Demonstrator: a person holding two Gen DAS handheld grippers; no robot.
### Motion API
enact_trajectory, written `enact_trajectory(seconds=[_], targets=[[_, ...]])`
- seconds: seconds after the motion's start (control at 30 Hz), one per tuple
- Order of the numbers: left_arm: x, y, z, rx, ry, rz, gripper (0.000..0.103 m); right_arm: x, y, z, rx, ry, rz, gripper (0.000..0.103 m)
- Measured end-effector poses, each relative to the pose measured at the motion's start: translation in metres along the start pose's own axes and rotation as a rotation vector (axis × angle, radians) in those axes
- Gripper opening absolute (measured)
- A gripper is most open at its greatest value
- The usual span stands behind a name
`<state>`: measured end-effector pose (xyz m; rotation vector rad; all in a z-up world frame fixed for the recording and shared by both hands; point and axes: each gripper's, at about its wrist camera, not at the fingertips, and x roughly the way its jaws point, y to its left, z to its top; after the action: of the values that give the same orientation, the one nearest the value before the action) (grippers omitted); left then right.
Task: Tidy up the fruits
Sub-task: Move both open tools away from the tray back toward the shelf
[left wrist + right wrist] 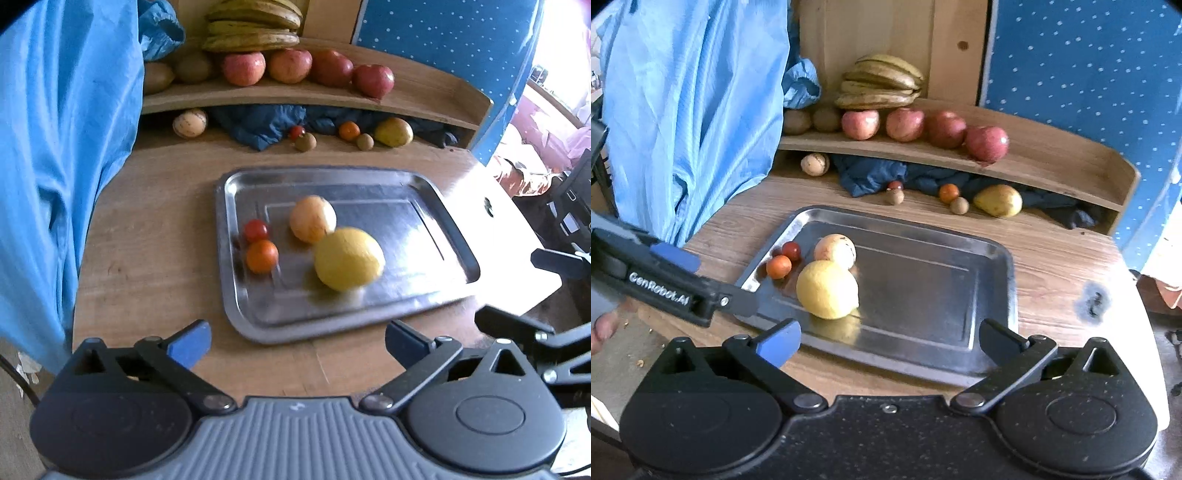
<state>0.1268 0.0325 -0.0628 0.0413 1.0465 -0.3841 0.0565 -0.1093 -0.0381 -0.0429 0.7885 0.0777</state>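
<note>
Wooden table [1052,258] holds the tray [997,251]; both the left gripper [297,343] and right gripper [888,341] have fingers wide apart, empty; next should reach past the fingertips to the pear [998,200], closing softly.

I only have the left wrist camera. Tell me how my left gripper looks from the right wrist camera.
Observer: The left gripper comes in from the left, open and empty. One finger's tip overlaps the tray's near-left corner; I cannot tell whether it touches.
Operator: Now report the right gripper.
Observer: The right gripper is open, with nothing between its fingers, and sits at the tray's near edge.
Operator: Check the pale fruit behind the lemon.
Observer: The pale fruit has small dark specks on its upper right side. Your view is too blurred to show them. The lemon hides its lower part.
</note>
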Motion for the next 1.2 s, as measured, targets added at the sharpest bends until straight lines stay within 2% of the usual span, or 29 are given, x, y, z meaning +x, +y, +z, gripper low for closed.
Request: enact_trajectory(seconds=[0.3, 0.67, 0.93, 1.2], targets=[[-0.018, -0.013, -0.026, 0.004, 0.015, 0.034, 0.103, -0.019, 0.0, -0.028, 0.026, -0.001, 0.026, 0.102], [-0.01, -0.013, -0.025, 0.03, 0.078, 0.107, 0.103, -0.014, -0.007, -0.038, 0.054, 0.044, 0.007, 0.102], [0.005, 0.007, -0.008, 0.034, 0.095, 0.125, 0.103, 0.004, -0.014, -0.028, 0.071, 0.061, -0.009, 0.102], [0.019, 0.028, 0.035, 0.027, 0.062, 0.145, 0.103, 0.033, -0.017, 0.009, 0.074, 0.048, -0.032, 0.102]])
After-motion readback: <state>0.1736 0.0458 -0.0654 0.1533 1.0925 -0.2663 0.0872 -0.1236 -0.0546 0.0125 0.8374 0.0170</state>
